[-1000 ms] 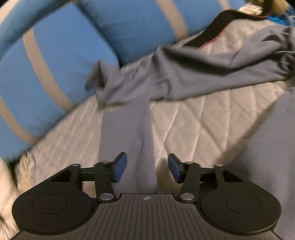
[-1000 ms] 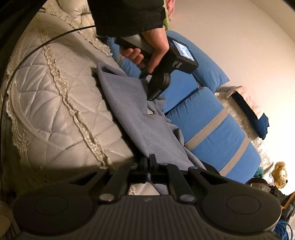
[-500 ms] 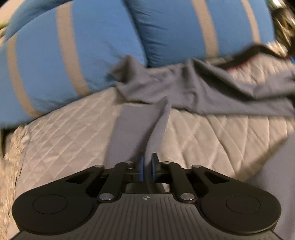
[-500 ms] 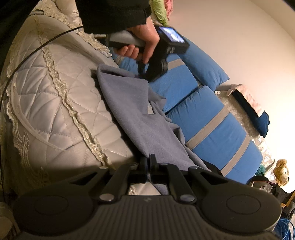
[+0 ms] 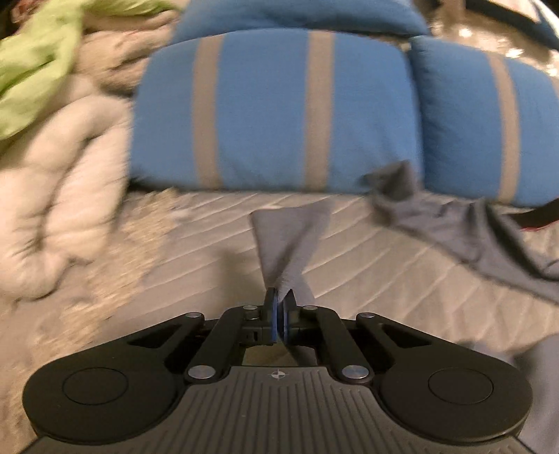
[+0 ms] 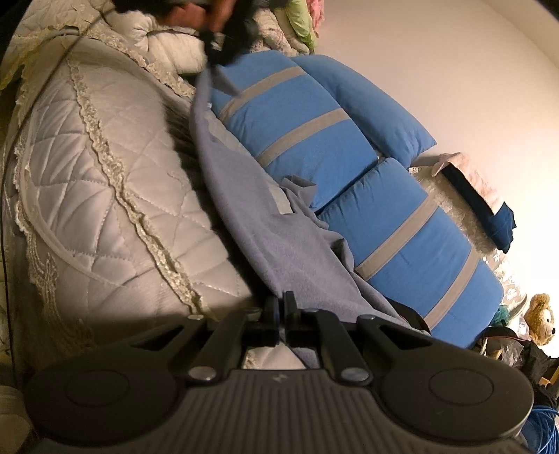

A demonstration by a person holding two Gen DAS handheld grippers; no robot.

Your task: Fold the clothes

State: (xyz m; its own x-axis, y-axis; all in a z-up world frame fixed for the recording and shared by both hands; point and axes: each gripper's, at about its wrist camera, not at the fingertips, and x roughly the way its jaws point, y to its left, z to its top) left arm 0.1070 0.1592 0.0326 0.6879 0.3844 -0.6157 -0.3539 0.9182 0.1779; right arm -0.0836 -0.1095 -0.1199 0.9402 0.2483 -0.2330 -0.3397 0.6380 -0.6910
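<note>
A grey-blue fleece garment (image 6: 279, 244) stretches taut, lifted over the quilted bed beside blue pillows.

A quilted cream bed (image 6: 104, 181) carries two striped blue pillows (image 6: 300, 139) and a grey garment (image 6: 279, 241).

Left wrist view: sits just behind the left tongs (image 5: 278, 307), looking forward and somewhat down across the pale quilted bed cover (image 5: 401, 279) toward the blue pillows with grey stripes (image 5: 272, 111), which fill the upper frame close by.
Left view clarity: blurred, so the heap at far left is probably rumpled white bedding (image 5: 52, 195).
Right wrist view: sits just behind the right tongs (image 6: 280, 307), rolled sideways, facing nearly level along the bed toward a cream wall (image 6: 436, 63).
Nearness: both ride low over the bed.
Shared ground: striped pillows (image 6: 304, 136), quilted cover (image 6: 104, 181), grey-blue fleece garment (image 5: 290, 244) (image 6: 279, 244); the right view also catches the left hand (image 6: 195, 14).
</note>
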